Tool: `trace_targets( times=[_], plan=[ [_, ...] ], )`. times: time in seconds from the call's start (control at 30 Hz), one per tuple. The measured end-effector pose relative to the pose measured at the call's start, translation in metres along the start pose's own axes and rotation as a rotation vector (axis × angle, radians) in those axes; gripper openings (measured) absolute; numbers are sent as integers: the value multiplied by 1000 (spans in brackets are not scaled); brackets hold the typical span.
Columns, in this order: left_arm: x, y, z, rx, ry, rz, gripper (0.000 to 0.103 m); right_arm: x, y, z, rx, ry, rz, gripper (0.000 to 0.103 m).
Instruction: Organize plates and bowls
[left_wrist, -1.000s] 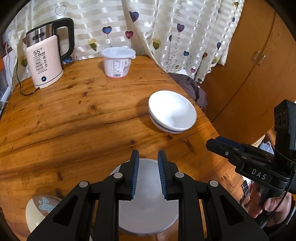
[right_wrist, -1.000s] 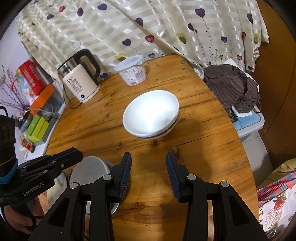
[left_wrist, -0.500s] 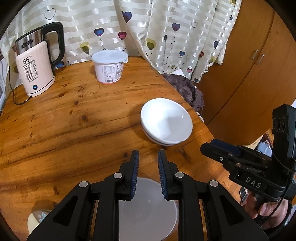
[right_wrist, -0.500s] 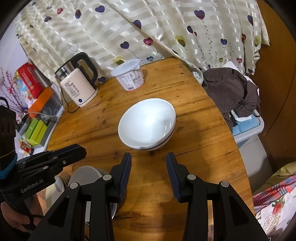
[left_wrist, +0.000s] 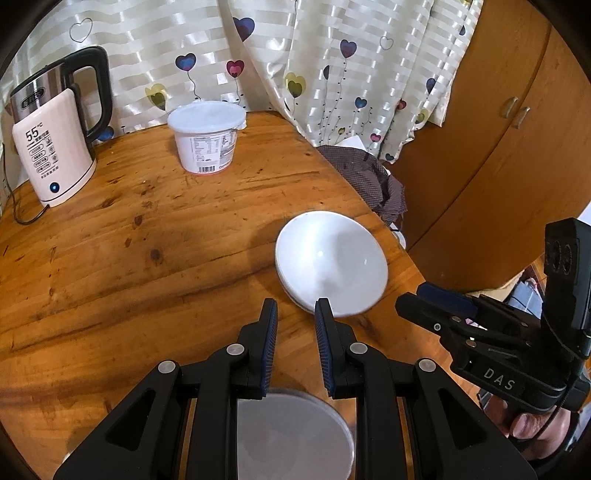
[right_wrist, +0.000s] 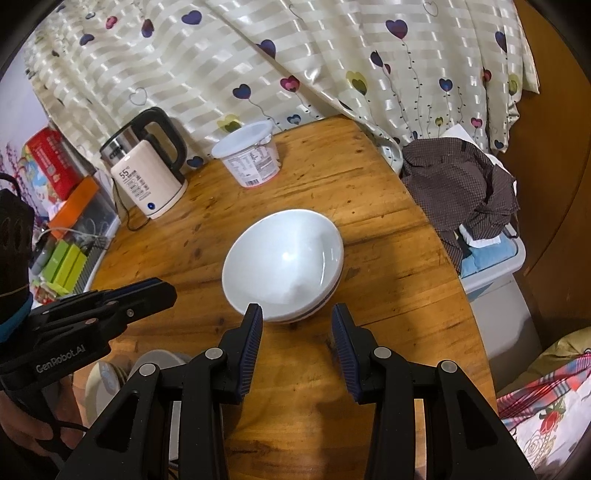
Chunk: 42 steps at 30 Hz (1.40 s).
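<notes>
**A:** Near the edge of the round wooden table (right_wrist: 388, 229), on the cupboard side, sit the white bowls (right_wrist: 282, 264). It looks like two nested, the lower one with a blue band under its rim. The kettle (right_wrist: 147, 177) and the lidded tub (right_wrist: 251, 155) stand well beyond them, against the curtain.

**B:** And the grippers?

**A:** The right gripper (right_wrist: 297, 332) hangs just on the near side of the bowls, its jaws parted to a moderate gap with nothing between them. The left gripper (left_wrist: 293, 332) is to the bowls' left and nearer than they are, its jaws narrower but still apart, also empty. Below it, nearer than the bowls, lies a grey round plate or bowl (left_wrist: 291, 435), partly hidden by the gripper's own frame.

**B:** What worries you?

**A:** The glaze. Those bowls are smooth, glossy and curved, so ribbed pads pinching a thin rim could slide off. If only the top bowl is caught, the lower one may drag or tip, and the table edge is close on that side. The right jaws also look narrow for anything but the rim.

**B:** Anything else?

**A:** The two grippers are near each other in front of the bowls, so I'd judge a clash possible if both close in together.
</notes>
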<state>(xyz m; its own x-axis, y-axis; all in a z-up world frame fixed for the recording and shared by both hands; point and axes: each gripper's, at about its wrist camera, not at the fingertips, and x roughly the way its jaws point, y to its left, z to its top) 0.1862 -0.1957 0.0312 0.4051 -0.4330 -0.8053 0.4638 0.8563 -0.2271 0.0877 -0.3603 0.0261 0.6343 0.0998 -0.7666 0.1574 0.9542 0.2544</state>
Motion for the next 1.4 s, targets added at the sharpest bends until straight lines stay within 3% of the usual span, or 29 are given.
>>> trace_targets(
  times=[0.97, 1.27, 1.4],
  plan=[
    [67, 21, 29, -82, 119, -90, 23, 50, -24, 19, 64, 50, -45, 38],
    [75, 20, 28, -77, 134, -97, 22, 59, -22, 18, 54, 62, -34, 26],
    [76, 18, 28, -68, 135, -91, 22, 59, -20, 19, 47, 56, -46, 25]
  ],
)
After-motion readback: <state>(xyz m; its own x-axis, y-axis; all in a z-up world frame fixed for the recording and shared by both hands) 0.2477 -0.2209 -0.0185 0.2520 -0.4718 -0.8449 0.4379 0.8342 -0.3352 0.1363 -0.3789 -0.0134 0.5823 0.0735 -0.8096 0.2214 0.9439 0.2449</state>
